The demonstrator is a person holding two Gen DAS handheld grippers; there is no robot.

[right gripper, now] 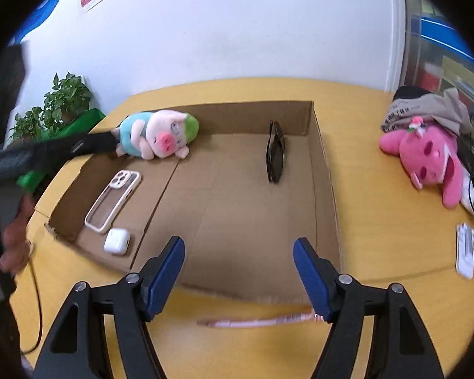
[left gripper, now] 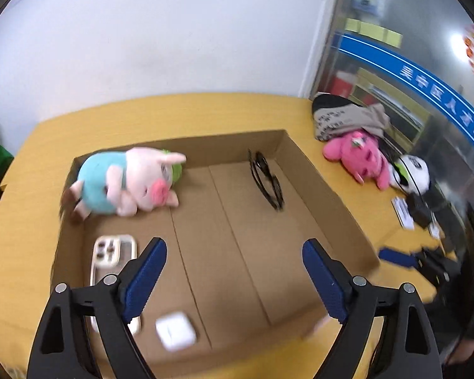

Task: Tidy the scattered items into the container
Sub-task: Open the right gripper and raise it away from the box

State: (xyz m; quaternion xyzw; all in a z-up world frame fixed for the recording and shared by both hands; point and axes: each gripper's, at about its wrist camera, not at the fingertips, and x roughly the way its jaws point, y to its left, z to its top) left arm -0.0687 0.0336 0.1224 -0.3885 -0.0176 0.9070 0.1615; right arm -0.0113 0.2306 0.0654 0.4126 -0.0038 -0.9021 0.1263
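Both my tools apart and empty, left tool over the cardboard box, pig plush ahead-left, sunglasses ahead, right tool at the box's near edge.

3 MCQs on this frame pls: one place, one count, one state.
1. Where do the sunglasses lie?
A. in the box
B. beside the pink plush
C. in a gripper

2. How many things lie in the box?
A. two
B. four
C. six

3. How is the right gripper?
A. shut on the case
B. open, holding nothing
C. shut on the sunglasses

A: they rest on the box floor near its far right corner.
B: pig plush, phone case, earbud case, sunglasses.
B: its jaws stand apart.
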